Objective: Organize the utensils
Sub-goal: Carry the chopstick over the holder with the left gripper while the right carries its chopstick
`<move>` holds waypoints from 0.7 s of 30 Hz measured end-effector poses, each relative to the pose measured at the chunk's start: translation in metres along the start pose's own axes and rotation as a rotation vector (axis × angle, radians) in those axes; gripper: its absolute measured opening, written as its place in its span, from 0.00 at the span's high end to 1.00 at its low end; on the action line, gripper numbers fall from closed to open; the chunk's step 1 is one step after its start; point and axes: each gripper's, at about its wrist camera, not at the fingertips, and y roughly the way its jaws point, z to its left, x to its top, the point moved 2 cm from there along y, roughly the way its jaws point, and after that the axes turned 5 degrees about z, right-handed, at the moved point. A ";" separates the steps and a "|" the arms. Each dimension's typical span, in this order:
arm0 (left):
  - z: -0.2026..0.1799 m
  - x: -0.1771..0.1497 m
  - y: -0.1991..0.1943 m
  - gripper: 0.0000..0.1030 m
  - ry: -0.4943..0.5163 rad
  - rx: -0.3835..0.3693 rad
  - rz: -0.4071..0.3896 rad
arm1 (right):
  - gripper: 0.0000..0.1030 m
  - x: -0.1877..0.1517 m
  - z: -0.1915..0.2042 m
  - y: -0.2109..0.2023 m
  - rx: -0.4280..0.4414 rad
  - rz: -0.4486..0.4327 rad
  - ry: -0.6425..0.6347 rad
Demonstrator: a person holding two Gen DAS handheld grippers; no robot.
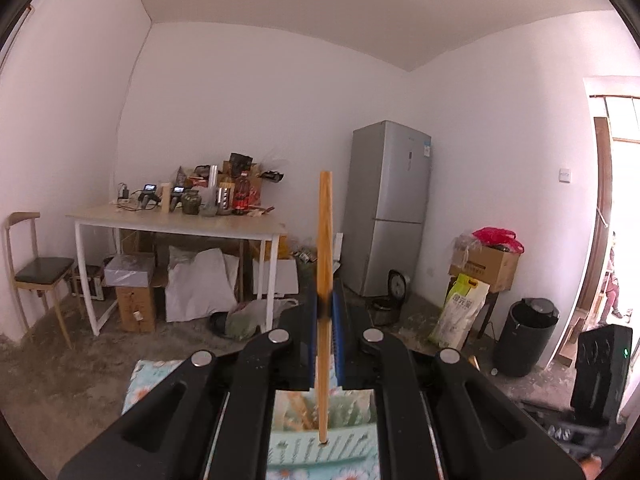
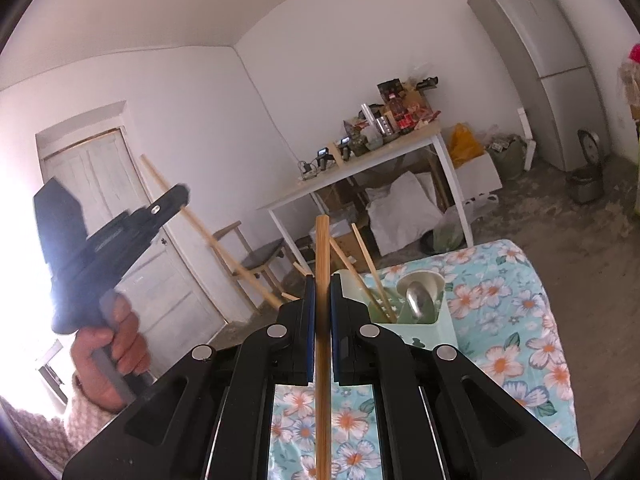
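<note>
Each hand's fingers are closed on one wooden chopstick. The left gripper (image 1: 325, 312) pinches its chopstick (image 1: 325, 240) upright above the green utensil holder (image 2: 424, 320), probably for dropping in. The right gripper (image 2: 320, 308) holds its chopstick (image 2: 322, 360) upright just beside the holder, on the floral tabletop (image 2: 512, 360).

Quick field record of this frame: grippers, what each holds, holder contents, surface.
left gripper: shut on chopstick, raised
right gripper: shut on second chopstick, upright
holder: mint green, on floral cloth
holder contents: chopsticks in one compartment, spoon in the other
hand: grips left gripper's handle
</note>
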 end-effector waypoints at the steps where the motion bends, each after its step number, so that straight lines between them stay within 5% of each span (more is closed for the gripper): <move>1: -0.001 0.002 0.008 0.94 -0.003 -0.005 -0.001 | 0.95 0.001 -0.001 0.000 0.002 0.000 0.001; 21: -0.006 -0.049 0.126 0.94 -0.031 0.025 0.122 | 0.95 0.003 -0.032 0.011 -0.011 0.028 0.059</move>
